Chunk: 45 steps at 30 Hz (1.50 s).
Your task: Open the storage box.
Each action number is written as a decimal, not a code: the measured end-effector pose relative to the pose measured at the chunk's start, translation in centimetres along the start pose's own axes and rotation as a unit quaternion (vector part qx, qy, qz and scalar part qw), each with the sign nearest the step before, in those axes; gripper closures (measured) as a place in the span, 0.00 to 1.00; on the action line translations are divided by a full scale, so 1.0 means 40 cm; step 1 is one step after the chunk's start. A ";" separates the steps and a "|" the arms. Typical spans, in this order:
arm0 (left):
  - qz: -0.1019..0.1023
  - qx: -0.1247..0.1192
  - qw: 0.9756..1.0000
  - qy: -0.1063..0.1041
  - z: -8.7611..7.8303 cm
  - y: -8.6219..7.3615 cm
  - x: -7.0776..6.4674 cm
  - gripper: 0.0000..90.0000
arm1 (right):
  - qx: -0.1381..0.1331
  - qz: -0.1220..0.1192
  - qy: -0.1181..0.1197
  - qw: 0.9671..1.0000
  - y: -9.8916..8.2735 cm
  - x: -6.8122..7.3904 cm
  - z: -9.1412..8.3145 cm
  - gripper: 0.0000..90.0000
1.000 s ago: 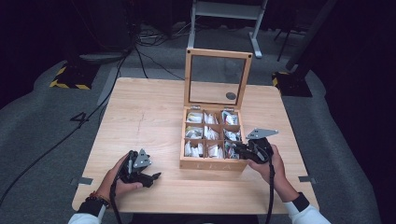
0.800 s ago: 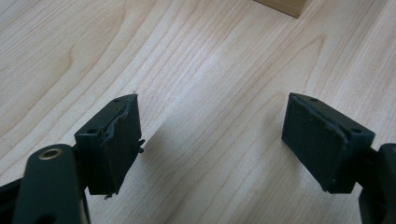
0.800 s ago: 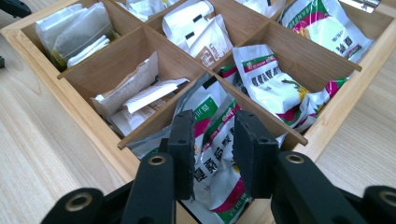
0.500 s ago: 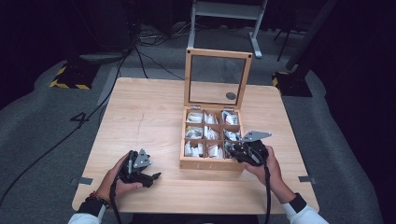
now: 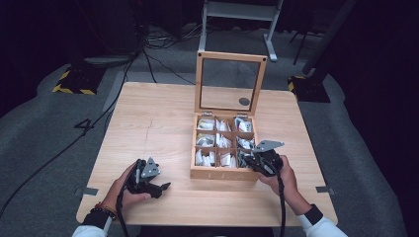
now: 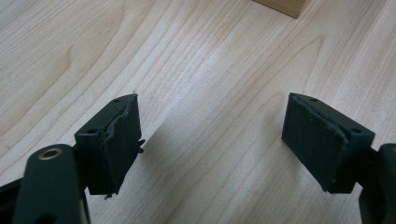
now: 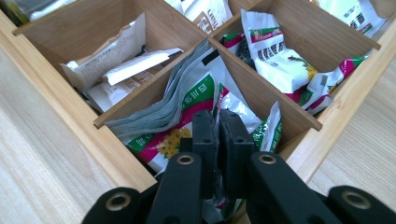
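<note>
A wooden box (image 5: 217, 174) with nine compartments of sachets stands on the table, its glass lid (image 5: 230, 81) upright. My right gripper (image 5: 248, 159) reaches into the near right compartment. In the right gripper view its jaws (image 7: 217, 126) have just been closing and stand together, pinching the edge of a silver sachet with green and pink print (image 7: 204, 93). My left gripper (image 5: 165, 187) rests low over the table left of the box. Its jaws (image 6: 210, 140) are open, with only bare wood between them.
Neighbouring compartments hold white paper sachets (image 7: 121, 65) and green-and-white packets (image 7: 275, 60). The wooden dividers (image 7: 261, 88) stand close around the right jaws. The box's front wall (image 7: 70, 112) lies just before them. Cables trail from both grippers toward the table's near edge.
The right gripper has dipped a little lower and leftward into the near right compartment. The left gripper and hand have stayed put.
</note>
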<state>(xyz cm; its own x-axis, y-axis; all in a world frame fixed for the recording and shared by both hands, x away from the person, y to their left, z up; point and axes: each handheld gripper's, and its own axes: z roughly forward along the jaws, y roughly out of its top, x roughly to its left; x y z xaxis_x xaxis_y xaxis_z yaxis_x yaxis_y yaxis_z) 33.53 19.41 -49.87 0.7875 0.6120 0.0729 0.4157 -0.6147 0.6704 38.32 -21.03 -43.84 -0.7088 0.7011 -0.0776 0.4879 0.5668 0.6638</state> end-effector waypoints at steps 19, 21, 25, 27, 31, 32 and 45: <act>-0.010 -0.007 1.000 -0.010 0.003 -0.006 0.008 0.21 | -0.087 0.022 0.017 0.996 0.012 -0.029 -0.085 0.98; -0.022 -0.011 0.999 -0.021 0.007 -0.010 0.016 0.21 | -0.090 0.021 0.020 0.996 0.013 -0.034 -0.089 0.98; -0.028 -0.014 0.999 -0.032 0.010 -0.012 0.024 0.20 | -0.100 0.018 0.025 0.995 0.017 -0.036 -0.093 0.98; -0.027 -0.014 0.999 -0.032 0.011 -0.012 0.025 0.20 | -0.102 0.015 0.025 0.994 0.018 -0.037 -0.095 0.98; -0.026 -0.014 0.999 -0.035 0.012 -0.011 0.027 0.19 | -0.115 0.005 0.034 0.993 0.023 -0.039 -0.104 0.98; -0.026 -0.014 0.999 -0.035 0.012 -0.011 0.027 0.19 | -0.115 0.005 0.034 0.993 0.023 -0.039 -0.104 0.98; -0.028 -0.014 0.999 -0.032 0.012 -0.011 0.026 0.19 | -0.150 -0.028 0.061 0.986 0.043 -0.020 -0.143 0.98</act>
<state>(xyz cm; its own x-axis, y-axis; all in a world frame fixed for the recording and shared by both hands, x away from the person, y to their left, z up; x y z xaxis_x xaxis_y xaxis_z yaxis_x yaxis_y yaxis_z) 34.39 20.08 -50.45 0.7918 0.6106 -0.0122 0.4476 -0.5665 0.6919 36.82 -23.08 -38.39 -0.7954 0.6047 -0.0412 0.2878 0.4365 0.8524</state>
